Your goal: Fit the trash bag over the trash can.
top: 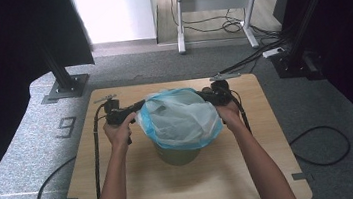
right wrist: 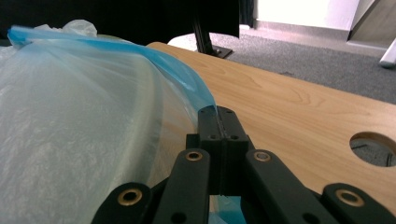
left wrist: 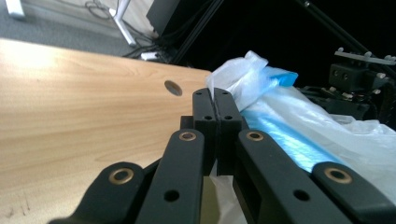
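A thin plastic bag, whitish with a blue band along its edge, is stretched over a small olive-green bin in the middle of the wooden table. My left gripper holds the bag's left edge, jaws pressed together on the film. My right gripper pinches the bag's right edge, where the blue band runs into its closed jaws. Both grippers sit level with the bag's top, one on each side, pulling it wide. In the left gripper view, the right gripper shows beyond the bag.
The table has round holes near its far corners. Black cables trail off both sides onto grey carpet. Dark frame posts stand at the back left and right. A white desk frame stands farther back.
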### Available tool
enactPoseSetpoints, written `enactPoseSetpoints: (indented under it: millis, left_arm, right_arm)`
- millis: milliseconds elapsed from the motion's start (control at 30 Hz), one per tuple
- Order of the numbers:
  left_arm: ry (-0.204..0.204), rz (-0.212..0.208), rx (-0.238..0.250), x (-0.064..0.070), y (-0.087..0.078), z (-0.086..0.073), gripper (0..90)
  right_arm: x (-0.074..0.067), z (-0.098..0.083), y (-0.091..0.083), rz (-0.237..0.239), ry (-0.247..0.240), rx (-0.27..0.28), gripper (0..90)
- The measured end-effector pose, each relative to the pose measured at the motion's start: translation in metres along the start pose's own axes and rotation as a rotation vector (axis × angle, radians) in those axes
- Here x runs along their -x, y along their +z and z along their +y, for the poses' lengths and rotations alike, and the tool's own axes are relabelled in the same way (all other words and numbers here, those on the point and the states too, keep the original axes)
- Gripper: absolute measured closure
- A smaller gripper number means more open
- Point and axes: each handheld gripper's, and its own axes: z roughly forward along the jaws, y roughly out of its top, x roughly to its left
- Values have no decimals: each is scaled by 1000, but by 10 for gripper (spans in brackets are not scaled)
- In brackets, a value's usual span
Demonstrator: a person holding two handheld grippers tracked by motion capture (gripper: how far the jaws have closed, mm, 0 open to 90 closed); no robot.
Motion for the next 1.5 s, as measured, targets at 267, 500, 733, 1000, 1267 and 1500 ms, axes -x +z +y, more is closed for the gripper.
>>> enactPoseSetpoints:
  millis: [267, 500, 733, 1000, 1267, 1500]
  left_arm:
    - [-74, -12, -54, -8, 9, -2, 900]
    - [-61, 16, -109, -18, 8, -16, 900]
    - [-15, 33, -96, -12, 3, -18, 899]
    - [20, 58, -59, -11, -7, -17, 899]
    - [75, 97, -58, -7, -13, -14, 899]
    - [85, 102, -61, -3, -13, -14, 899]
  right_arm:
    - [0, -1, 4, -6, 27, -41, 887]
    - [9, -18, 15, -35, 41, -104, 887]
    - [12, -27, 13, -26, 71, -77, 819]
    - [25, -16, -20, -120, 160, 92, 576]
    - [8, -20, -69, -78, 58, 121, 504]
    - [-19, -47, -112, 42, -7, 158, 437]
